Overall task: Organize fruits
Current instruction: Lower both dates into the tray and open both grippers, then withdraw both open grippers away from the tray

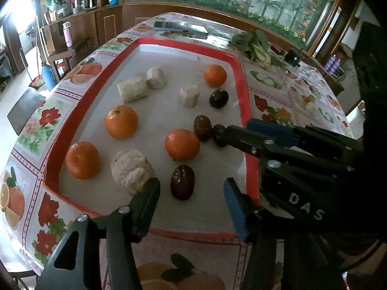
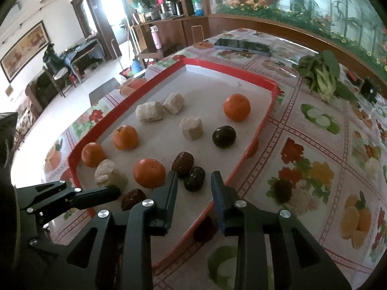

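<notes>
Wrinkling dark-red dates [image 1: 182,182], glossy oranges [image 1: 121,121], pale chunks [image 1: 131,171]

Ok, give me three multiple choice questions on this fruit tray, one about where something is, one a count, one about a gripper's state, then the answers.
1. Where do the leafy greens lie?
A. on the tablecloth beyond the tray's far right corner
B. inside the tray
C. on an orange

2. How many oranges sit in the red-rimmed tray?
A. two
B. four
C. six

3. How is the right gripper?
A. shut on an orange
B. open, a dark date just ahead of its fingers
C. out of view

Answers:
1 A, the greens rest on the floral cloth outside the red rim.
2 B, four oranges show in both views, the nearest to the grippers being one orange.
3 B, the fingers stand apart with the date at their tips, nothing clamped.
</notes>
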{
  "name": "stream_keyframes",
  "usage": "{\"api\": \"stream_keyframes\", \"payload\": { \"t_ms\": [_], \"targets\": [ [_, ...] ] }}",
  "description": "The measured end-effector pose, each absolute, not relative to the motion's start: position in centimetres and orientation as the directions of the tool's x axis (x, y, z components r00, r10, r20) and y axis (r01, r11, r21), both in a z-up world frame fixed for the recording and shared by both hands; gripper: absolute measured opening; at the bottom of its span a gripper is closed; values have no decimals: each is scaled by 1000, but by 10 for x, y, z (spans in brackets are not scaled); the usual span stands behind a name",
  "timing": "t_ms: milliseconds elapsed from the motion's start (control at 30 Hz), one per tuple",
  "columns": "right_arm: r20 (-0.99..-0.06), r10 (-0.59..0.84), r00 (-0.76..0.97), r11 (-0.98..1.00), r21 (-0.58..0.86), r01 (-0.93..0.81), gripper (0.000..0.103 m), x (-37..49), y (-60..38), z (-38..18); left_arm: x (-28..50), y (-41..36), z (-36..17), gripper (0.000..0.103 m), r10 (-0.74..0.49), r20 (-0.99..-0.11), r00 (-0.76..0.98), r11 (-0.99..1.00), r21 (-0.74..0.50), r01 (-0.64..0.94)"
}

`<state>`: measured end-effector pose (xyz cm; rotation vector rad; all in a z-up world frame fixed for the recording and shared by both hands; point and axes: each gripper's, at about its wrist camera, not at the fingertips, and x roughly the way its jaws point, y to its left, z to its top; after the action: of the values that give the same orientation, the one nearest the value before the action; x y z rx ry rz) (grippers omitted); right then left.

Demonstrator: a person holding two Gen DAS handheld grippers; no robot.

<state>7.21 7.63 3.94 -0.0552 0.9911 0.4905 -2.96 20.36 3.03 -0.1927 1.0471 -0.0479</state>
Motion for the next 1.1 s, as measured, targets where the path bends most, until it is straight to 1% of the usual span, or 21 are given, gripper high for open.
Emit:
{"api": "stream_keyframes", "payload": {
  "t_ms": [300, 433, 500, 567, 767, 833, 867, 900, 1033, 1100],
  "targets": [
    [-790, 398, 466, 895, 224, -385, 28, 49, 47, 51, -42, 199, 44, 62, -116, -843, 526, 985, -167, -52],
    [-781, 407, 475, 899, 248, -362, 29, 39, 24, 52, -46, 206, 51, 62, -94, -836, 540, 982, -167, -87],
    [-788, 431, 440, 884, 272, -379, 31, 36, 17, 47, -49, 211, 53, 62, -93, -835, 542, 978, -180, -110],
    [-801, 407, 440, 890, 237, -390, 31, 31, 15, 41, -53, 214, 53, 62, -104, -836, 538, 972, -201, -125],
    [-824, 412, 388, 867, 223, -446, 32, 28, 24, 24, -62, 209, 50, 63, -97, -847, 522, 967, -205, -154],
    [-824, 423, 377, 851, 219, -477, 40, 30, 32, 23, -66, 206, 47, 63, -103, -853, 512, 964, -213, -160],
    [-822, 416, 388, 847, 196, -494, 49, 30, 36, 23, -68, 205, 46, 63, -103, -855, 509, 964, -213, -162],
    [-821, 407, 401, 845, 172, -506, 54, 30, 40, 24, -70, 204, 45, 63, -100, -857, 506, 964, -210, -165],
    [-833, 336, 440, 858, 78, -508, 55, 40, 49, 19, -78, 203, 45, 63, -101, -862, 496, 961, -213, -174],
    [-838, 331, 434, 869, 92, -486, 55, 48, 44, 16, -81, 201, 46, 63, -101, -861, 498, 961, -213, -174]
  ]
}}
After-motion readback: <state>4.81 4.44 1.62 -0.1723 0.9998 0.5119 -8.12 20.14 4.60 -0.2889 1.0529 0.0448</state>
